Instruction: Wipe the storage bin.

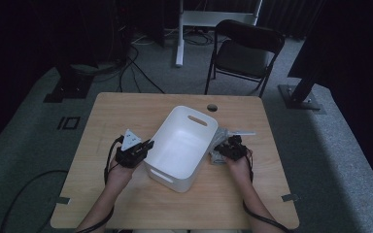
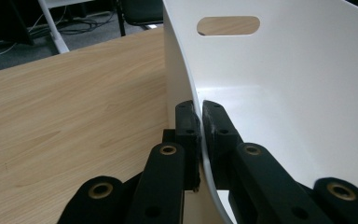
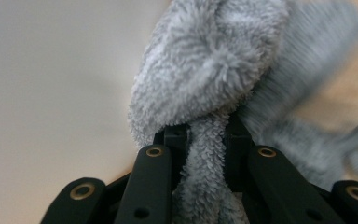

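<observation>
A white plastic bin with slot handles stands in the middle of the wooden table. My left gripper is shut on the bin's left wall; in the left gripper view the thin white rim runs between the two black jaws of that gripper. A grey fluffy towel lies just right of the bin. My right gripper is shut on a fold of the towel, which bulges above the jaws of the gripper in the right gripper view. The bin's inside looks bare.
A dark folding chair stands beyond the table's far edge, beside a white desk leg. A round cable hole is near the table's far side. Cables trail on the grey carpet to the left.
</observation>
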`<move>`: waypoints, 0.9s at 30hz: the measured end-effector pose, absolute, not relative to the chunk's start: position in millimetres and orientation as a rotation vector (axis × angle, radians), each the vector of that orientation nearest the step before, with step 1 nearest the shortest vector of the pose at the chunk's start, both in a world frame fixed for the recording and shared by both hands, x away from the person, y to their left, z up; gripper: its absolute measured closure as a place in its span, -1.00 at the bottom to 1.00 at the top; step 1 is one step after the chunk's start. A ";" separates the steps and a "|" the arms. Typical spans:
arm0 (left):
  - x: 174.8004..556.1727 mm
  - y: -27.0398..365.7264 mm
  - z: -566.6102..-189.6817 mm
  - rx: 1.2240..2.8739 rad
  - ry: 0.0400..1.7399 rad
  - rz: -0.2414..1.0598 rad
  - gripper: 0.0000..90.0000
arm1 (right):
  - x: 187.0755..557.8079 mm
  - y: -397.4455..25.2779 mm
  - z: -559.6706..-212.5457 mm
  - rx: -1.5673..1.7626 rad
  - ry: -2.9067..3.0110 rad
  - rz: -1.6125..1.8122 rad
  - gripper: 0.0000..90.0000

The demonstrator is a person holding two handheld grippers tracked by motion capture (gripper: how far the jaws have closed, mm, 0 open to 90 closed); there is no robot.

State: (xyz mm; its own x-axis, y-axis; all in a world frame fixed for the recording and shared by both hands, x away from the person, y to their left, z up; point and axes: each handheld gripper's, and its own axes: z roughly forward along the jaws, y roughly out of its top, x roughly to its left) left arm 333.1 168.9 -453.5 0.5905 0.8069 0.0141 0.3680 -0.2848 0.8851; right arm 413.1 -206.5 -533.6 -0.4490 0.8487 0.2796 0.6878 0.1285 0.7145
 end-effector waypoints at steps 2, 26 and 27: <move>333.0 168.8 -453.7 1.877 0.956 0.590 0.91 | 413.1 -207.0 -536.4 1.539 2.196 1.237 0.71; 321.6 176.3 -446.4 1.873 0.937 0.412 0.33 | 382.2 -246.4 -493.7 1.510 2.057 1.362 0.71; 320.3 176.6 -446.6 1.868 0.936 0.402 0.33 | 380.7 -248.6 -492.4 1.510 2.050 1.365 0.71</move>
State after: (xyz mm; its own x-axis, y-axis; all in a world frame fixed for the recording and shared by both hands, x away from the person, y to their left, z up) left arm 320.3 176.6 -446.6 0.6497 0.7506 -0.1200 0.4299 -0.2327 0.8724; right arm 380.7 -248.6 -492.4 -0.4305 0.8482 0.3085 0.6117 0.0228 0.7908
